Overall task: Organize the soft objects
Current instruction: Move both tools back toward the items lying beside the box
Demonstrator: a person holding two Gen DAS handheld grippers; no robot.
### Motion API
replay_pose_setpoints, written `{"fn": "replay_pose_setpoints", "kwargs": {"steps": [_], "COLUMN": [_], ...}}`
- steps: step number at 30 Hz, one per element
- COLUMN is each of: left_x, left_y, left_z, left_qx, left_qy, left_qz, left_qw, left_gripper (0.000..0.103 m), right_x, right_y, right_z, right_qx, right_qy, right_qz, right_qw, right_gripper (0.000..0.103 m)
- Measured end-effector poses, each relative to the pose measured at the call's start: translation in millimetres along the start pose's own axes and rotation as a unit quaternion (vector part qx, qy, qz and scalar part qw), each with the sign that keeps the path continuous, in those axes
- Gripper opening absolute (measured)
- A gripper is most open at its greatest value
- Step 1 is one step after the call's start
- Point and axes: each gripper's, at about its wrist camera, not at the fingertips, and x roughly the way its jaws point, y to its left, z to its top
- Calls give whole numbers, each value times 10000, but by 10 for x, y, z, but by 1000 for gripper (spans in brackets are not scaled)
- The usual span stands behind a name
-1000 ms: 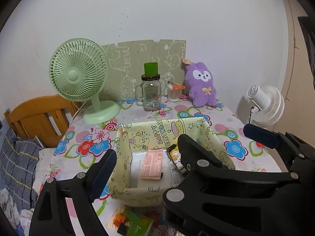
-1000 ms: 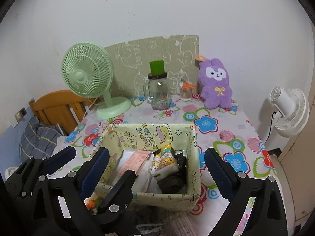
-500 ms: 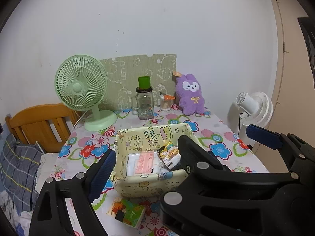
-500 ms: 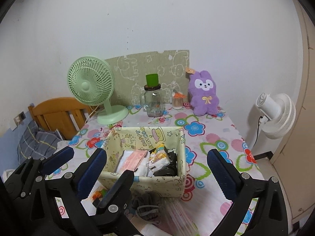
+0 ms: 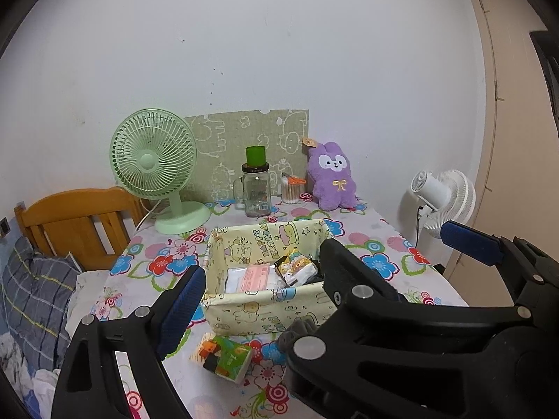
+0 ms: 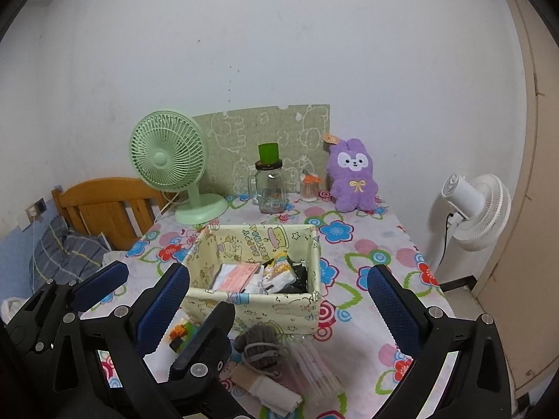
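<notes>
A pale yellow fabric basket [image 5: 265, 309] [image 6: 251, 305] stands mid-table and holds a pink-and-white pack [image 6: 237, 274], a small cartoon pack [image 6: 279, 274] and something black. A grey knitted glove [image 6: 260, 345] lies just in front of the basket, beside a clear pink pack [image 6: 311, 370] and a colourful block pack [image 5: 225, 354]. A purple plush rabbit [image 5: 333, 176] [image 6: 353, 176] sits at the back. My left gripper [image 5: 325, 272] is open and empty above the near table. My right gripper [image 6: 279, 300] is open and empty, the left gripper's fingers crossing its view.
A green desk fan [image 5: 157, 164], a glass jar with a green cup on top [image 5: 256, 188] and a small toothpick jar [image 5: 291, 190] stand at the back. A white fan [image 6: 475, 206] stands off the right edge. A wooden bed headboard [image 5: 73, 223] and plaid bedding lie left.
Both grippers have pulled back and up from the basket, so more of the near table, the glove and the packs in front show. Both stay open and empty.
</notes>
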Motion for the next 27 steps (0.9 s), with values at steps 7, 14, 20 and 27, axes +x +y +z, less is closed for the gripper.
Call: {"fn": "replay_pose_setpoints", "kwargs": {"steps": [7, 14, 20, 27], "left_x": [-44, -67, 36, 141], "left_y": [-12, -34, -35, -93], "left_z": [-112, -268, -417, -609], "left_qx": [-43, -89, -239, -274], "left_qy": [4, -30, 126, 240], "left_qz": [55, 145, 35, -6], "left_qw": [10000, 9999, 9996, 9993], "left_gripper": [92, 93, 93, 93], "right_x": [-44, -64, 4, 94], "right_y": [7, -1, -34, -78], "right_z": [-99, -242, -401, -603], "right_qx": [-24, -57, -30, -115], "right_qy": [7, -8, 67, 132], "right_qz": [-11, 65, 137, 100], "right_qw": [10000, 10000, 9999, 9998], "right_gripper": [103, 103, 103, 103]}}
